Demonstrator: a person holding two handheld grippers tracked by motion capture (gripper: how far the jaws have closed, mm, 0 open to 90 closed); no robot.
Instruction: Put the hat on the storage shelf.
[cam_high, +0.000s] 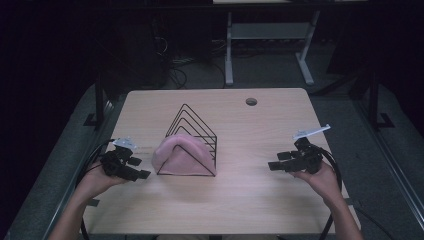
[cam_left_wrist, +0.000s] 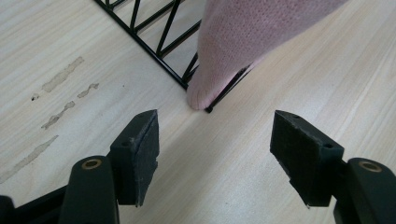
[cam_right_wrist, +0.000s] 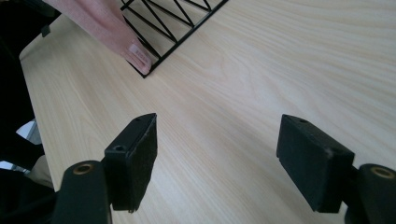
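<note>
Both hand-held grippers flank rack (cam_high: 192, 142), bare tabletop (cam_high: 250, 195) between.

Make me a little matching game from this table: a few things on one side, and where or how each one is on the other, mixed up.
Things:
1. soft pink knitted cloth
2. black wire triangular rack
3. left tool
4. small round hole in the pale wooden table

Places or states:
A. near the far edge, right of centre
B. draped over the near end of the rack
C. open, left of the cloth
D. standing mid-table

Pairs: 1-B, 2-D, 3-C, 4-A
</note>
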